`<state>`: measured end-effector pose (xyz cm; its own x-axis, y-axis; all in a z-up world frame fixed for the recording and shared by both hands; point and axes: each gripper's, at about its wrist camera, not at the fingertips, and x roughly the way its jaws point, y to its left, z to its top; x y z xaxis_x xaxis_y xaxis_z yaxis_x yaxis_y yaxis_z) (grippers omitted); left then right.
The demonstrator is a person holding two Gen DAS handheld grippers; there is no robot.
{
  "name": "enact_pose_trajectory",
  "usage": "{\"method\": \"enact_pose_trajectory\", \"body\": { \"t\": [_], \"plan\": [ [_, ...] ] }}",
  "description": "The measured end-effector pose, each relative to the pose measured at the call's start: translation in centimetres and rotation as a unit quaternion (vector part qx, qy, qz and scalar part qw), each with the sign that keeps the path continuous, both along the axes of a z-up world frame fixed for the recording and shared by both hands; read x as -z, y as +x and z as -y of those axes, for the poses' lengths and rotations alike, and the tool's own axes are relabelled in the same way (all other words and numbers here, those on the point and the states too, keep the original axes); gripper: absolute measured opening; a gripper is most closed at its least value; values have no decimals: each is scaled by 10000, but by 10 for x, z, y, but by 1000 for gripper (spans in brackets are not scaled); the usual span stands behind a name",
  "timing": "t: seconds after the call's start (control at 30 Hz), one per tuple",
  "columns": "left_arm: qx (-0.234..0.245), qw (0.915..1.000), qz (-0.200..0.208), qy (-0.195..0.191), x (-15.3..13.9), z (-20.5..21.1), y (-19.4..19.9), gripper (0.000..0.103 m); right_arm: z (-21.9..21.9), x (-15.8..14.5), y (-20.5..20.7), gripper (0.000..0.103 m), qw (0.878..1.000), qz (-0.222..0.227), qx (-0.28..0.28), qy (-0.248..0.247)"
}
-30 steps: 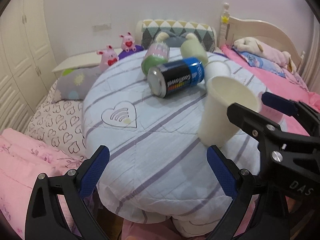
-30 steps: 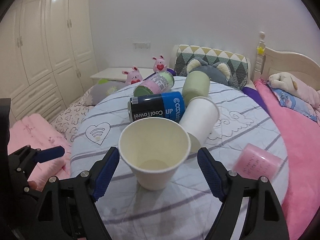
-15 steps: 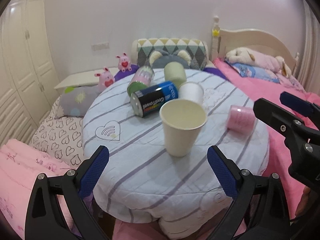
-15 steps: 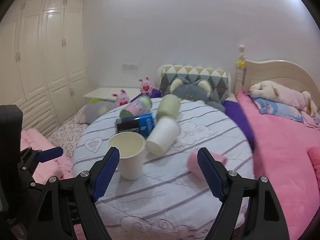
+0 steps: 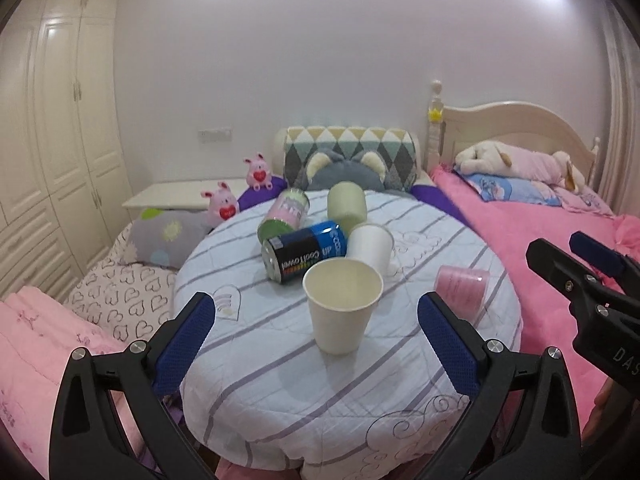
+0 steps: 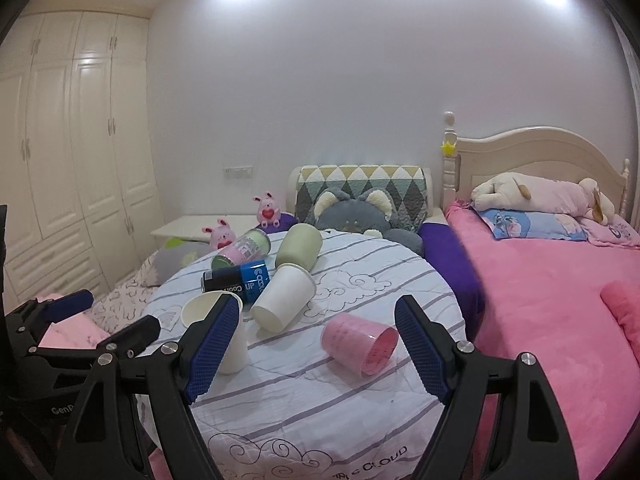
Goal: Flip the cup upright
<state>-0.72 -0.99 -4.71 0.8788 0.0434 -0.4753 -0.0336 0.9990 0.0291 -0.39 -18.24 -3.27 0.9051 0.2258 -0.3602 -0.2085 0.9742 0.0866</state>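
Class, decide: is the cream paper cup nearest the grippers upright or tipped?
Upright. The cream paper cup stands on its base on the round table, open mouth facing up.

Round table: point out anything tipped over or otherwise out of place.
Only the cream paper cup stands upright. The rest lie on their sides on the round table: a white paper cup, a pink cup, a green cup, a blue can and a pink-green can. Nothing looks spilled or damaged.

Tipped white cup [image 5: 369, 245] and can [image 5: 306, 255] crowd behind upright cup [image 5: 341, 306].
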Motion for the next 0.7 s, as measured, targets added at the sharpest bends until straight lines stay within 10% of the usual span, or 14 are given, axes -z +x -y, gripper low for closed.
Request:
{"method": "enact_pose_trajectory", "body": {
  "t": [0.7],
  "plan": [
    [-24, 9997, 116, 232, -2, 17, 1, 103, 18, 2, -4, 82, 9998, 78, 111, 111]
  ]
}}
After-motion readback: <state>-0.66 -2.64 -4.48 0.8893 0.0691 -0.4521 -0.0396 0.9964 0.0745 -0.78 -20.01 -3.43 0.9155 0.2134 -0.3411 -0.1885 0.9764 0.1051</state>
